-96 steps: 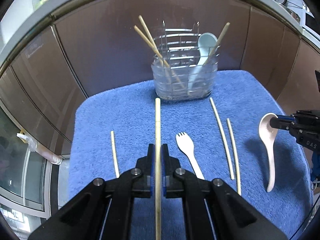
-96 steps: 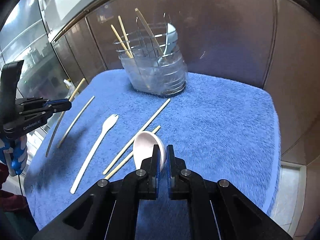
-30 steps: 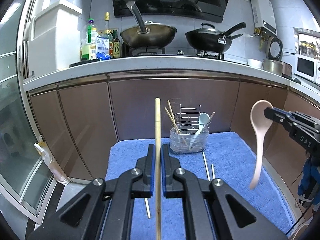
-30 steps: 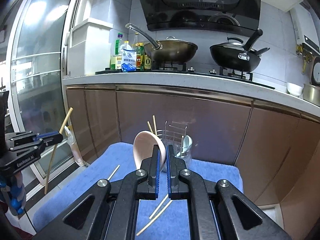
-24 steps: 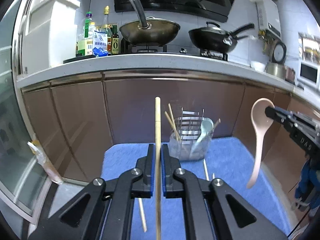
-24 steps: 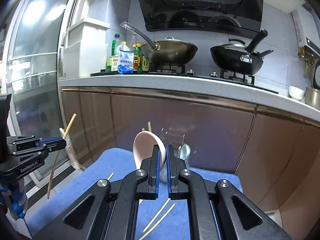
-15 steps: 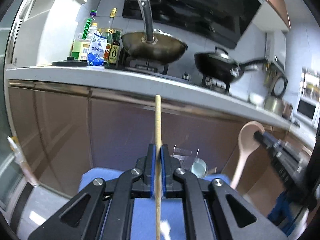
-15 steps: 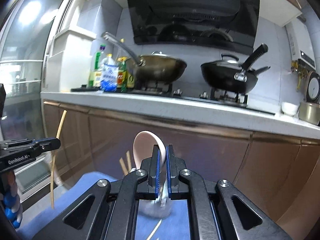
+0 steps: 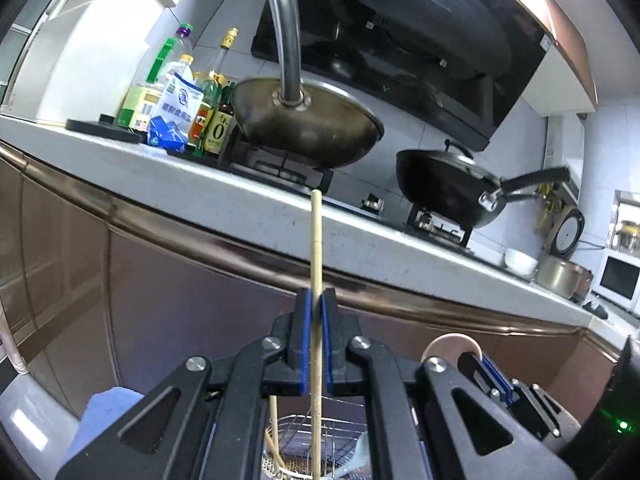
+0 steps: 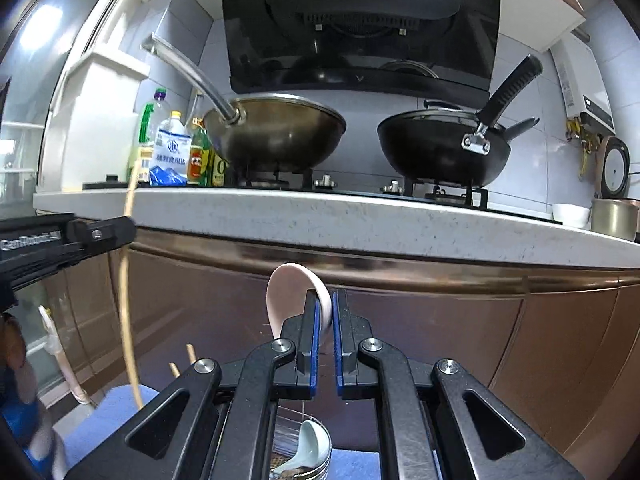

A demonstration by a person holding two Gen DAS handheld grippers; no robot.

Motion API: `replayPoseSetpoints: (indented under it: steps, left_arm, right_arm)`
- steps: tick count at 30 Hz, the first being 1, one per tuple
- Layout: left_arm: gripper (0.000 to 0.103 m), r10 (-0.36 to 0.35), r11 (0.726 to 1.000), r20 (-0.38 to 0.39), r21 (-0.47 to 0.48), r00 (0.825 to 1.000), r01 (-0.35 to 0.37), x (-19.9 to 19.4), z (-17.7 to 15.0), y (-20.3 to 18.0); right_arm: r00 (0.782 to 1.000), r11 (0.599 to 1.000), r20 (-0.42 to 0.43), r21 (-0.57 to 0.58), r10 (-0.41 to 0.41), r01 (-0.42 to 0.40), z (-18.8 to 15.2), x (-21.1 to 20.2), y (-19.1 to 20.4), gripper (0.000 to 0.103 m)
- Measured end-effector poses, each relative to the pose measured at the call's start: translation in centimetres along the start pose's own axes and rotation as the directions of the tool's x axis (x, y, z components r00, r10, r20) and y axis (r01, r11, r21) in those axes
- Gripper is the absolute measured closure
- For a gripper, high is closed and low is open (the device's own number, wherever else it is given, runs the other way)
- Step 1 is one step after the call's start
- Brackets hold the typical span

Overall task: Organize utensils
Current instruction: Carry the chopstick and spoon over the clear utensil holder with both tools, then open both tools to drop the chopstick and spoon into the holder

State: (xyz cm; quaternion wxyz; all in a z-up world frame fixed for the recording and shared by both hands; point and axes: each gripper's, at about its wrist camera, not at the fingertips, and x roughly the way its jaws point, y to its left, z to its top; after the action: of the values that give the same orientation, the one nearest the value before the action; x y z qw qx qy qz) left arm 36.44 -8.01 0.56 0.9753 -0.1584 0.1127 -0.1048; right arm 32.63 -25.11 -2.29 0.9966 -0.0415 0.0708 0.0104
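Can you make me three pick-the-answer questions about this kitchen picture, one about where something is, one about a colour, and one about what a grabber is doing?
1. Where is the utensil holder?
A. on the counter
B. below the left gripper
C. inside the wok

2. What colour is the spoon in the right gripper?
A. pink
B. green
C. black

3. What is the left gripper doing?
A. open and empty
B. shut on a chopstick
C. shut on a fork

Answers:
1. B, the wire holder shows low between the left gripper's arms.
2. A, its bowl is pale pink.
3. B, the wooden stick stands clamped between the blue pads.
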Motion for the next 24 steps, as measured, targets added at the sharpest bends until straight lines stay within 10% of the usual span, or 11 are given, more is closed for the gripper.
replayPoseSetpoints:
  steps: [14, 24]
  left_arm:
    - [0.096, 0.076, 0.997, -0.011, 0.032, 0.997, -0.075, 6.2, -6.6, 0.9]
    - [0.071, 0.062, 0.996, -0.026, 0.065, 0.998, -0.06, 3.1, -5.3, 1.5]
  right_arm:
    - [0.999, 1.0, -0.034, -0.004, -0.031, 0.031, -4.8, 3.8, 0.1, 0.094]
    - [0.998, 0.999, -0.056, -0.005, -0.036, 0.035, -5.7, 2.3, 0.1, 0.075]
